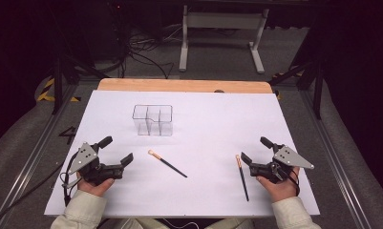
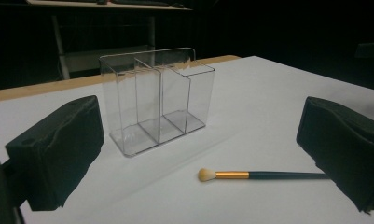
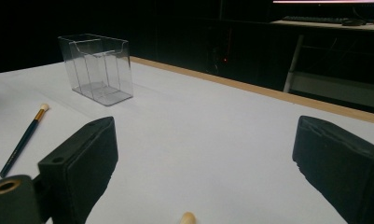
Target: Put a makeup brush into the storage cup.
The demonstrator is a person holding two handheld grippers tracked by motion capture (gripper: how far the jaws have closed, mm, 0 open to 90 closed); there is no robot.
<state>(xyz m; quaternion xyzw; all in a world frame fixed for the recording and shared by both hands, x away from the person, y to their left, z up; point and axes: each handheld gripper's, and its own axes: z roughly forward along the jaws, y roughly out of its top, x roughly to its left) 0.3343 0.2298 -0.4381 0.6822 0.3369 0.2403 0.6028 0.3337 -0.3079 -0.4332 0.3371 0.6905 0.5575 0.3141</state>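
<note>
brush (image 3: 188,218) between right jaws (untouched), organizer (image 3: 97,68) beyond

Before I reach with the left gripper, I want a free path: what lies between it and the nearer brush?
Nothing: bare white table between left gripper and brush, high view.

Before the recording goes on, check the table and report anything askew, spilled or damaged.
Nothing stands out. The clear organizer stands upright and empty on the white table. Two brushes lie flat: one near the middle, one beside the right gripper. Both that and the left gripper are open and empty.
</note>
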